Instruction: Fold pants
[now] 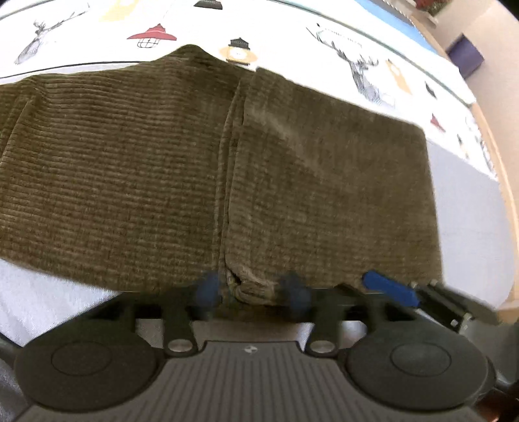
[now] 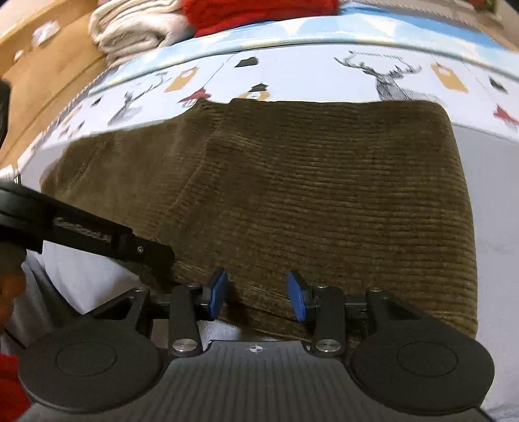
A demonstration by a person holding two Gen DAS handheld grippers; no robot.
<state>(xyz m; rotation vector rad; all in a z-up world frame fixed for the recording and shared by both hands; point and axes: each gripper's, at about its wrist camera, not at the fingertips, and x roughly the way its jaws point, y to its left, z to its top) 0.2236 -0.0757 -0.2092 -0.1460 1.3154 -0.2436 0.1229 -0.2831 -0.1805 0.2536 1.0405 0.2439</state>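
The olive-brown corduroy pants (image 1: 227,168) lie flat and folded on the bed, and fill the right wrist view (image 2: 324,201) too. My left gripper (image 1: 253,290) is open at the near edge of the pants, its blurred blue pads either side of a bunched fold of fabric. My right gripper (image 2: 259,295) is open, its blue pads (image 2: 217,292) astride the near edge of the pants. The right gripper's fingers (image 1: 392,287) show at the right of the left wrist view. The left gripper's finger (image 2: 142,251) shows at the left of the right wrist view.
The bedsheet (image 1: 356,48) has a deer and lantern print. A white area of bedding (image 1: 470,227) lies right of the pants. Folded white (image 2: 136,29) and red (image 2: 259,9) clothes sit at the far end of the bed. A wooden frame (image 2: 39,65) runs along the left.
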